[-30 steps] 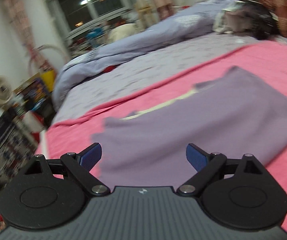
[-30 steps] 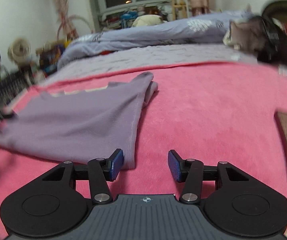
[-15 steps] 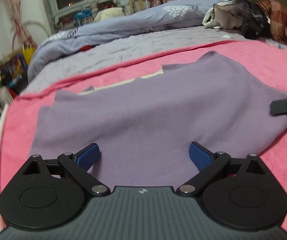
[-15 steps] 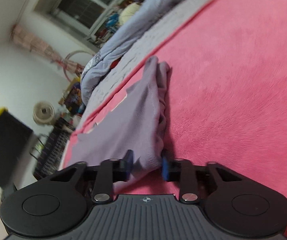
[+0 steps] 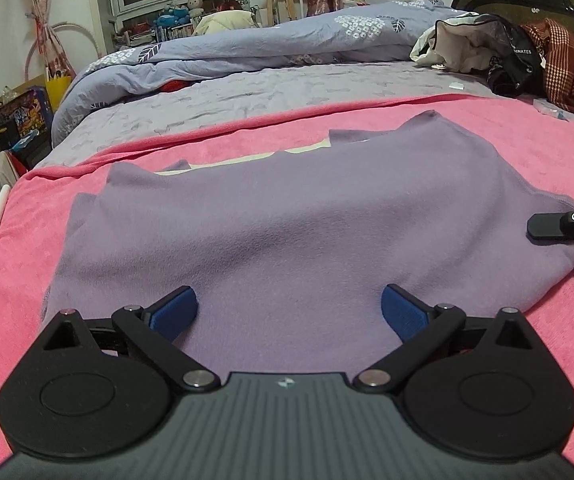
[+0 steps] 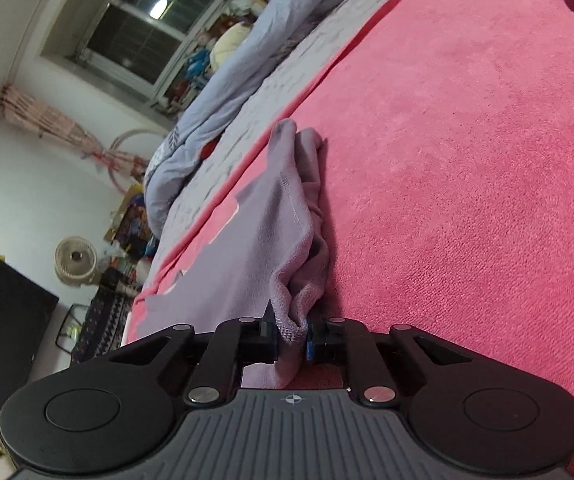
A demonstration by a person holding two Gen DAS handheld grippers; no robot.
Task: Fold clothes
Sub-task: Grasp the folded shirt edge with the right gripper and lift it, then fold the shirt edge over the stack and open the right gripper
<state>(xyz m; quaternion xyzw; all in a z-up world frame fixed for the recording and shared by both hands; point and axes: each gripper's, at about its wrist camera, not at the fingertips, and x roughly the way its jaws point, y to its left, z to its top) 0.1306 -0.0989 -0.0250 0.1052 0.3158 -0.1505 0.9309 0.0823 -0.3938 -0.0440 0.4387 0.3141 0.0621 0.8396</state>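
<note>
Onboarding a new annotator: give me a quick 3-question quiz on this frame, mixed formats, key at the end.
1. True or false: the left gripper has its fingers clamped on the purple garment.
2. Multiple choice: what lies directly under the purple garment? A) a grey quilted sheet B) a pink blanket C) a bare wooden floor
3. Fill in: the right gripper is closing on the garment's bunched ____, with cloth between its fingers.

Key: 1. False: its fingers stand wide apart over the cloth, pinching nothing. 2. B. 3. Edge.
</note>
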